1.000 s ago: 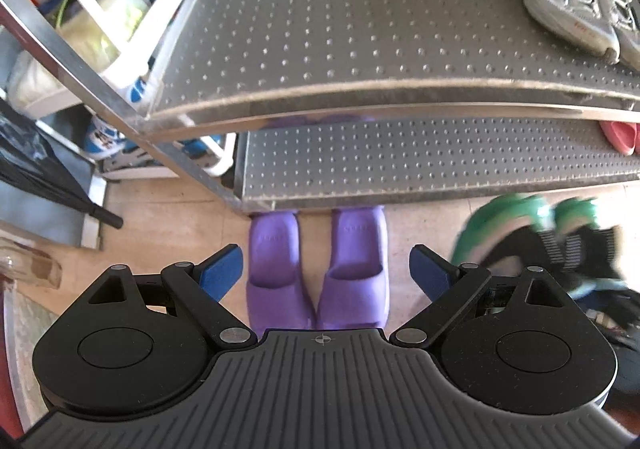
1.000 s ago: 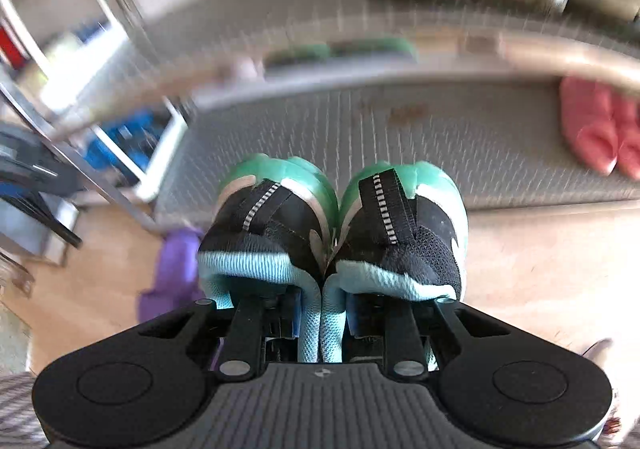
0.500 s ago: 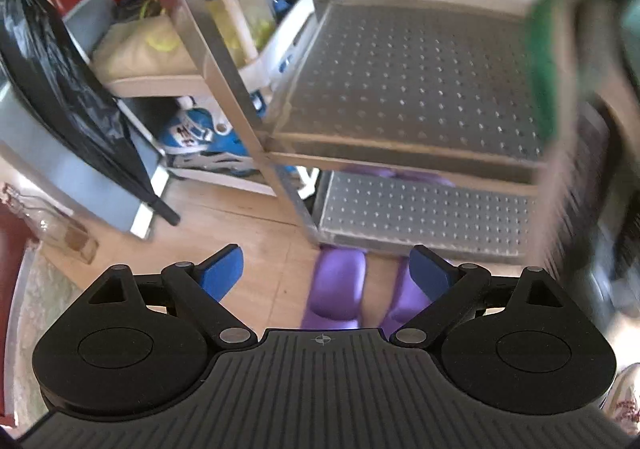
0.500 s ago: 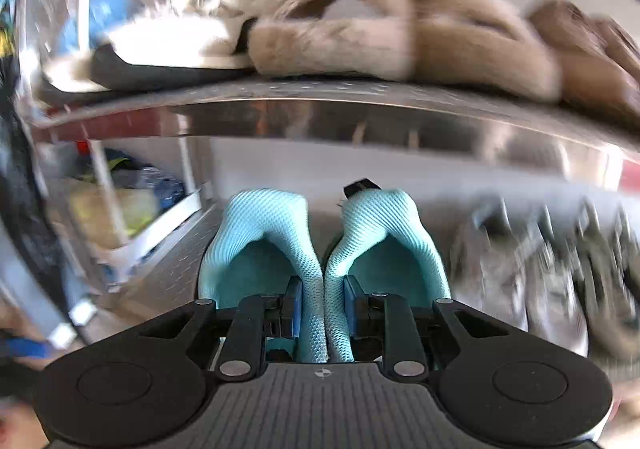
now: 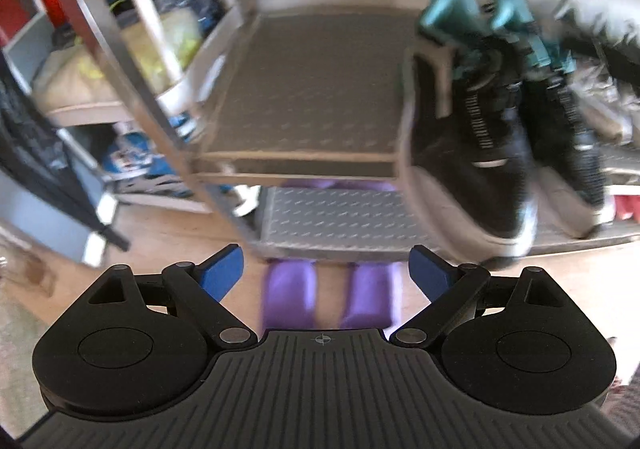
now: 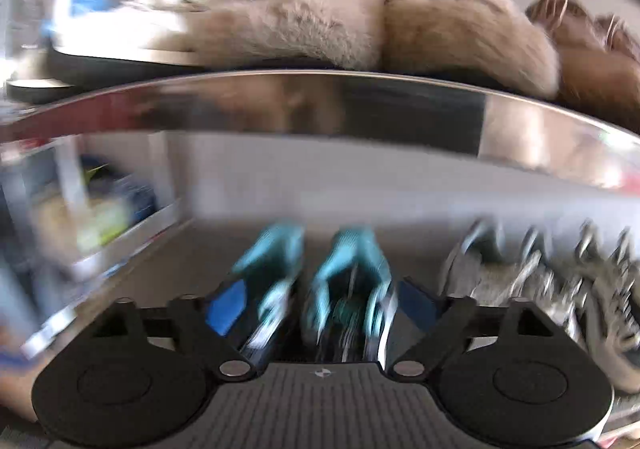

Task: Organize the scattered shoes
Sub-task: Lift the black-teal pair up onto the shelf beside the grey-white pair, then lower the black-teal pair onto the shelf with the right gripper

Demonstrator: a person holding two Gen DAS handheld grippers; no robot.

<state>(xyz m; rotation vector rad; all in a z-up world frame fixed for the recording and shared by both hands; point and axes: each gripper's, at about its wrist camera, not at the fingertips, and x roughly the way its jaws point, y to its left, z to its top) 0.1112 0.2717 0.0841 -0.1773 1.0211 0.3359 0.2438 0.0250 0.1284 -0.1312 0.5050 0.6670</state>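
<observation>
Right gripper (image 6: 318,303): fingers spread wide, either side of the black-and-teal sneakers (image 6: 316,289).
Sneakers: side by side on the metal shoe-rack shelf (image 5: 304,89), beside grey trainers (image 6: 560,289).
Left gripper (image 5: 326,269): wide apart, empty.

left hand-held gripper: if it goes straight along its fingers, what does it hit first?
Most likely the purple slippers on the floor, which lie between the open fingers of the left hand-held gripper. Past them is the front edge of the lowest rack shelf. The frame is blurred, so depth is uncertain.

Black-and-teal sneakers (image 5: 500,121), a pair side by side, toes inward on the rack's middle shelf (image 5: 304,89); heels overhanging its front edge.
</observation>
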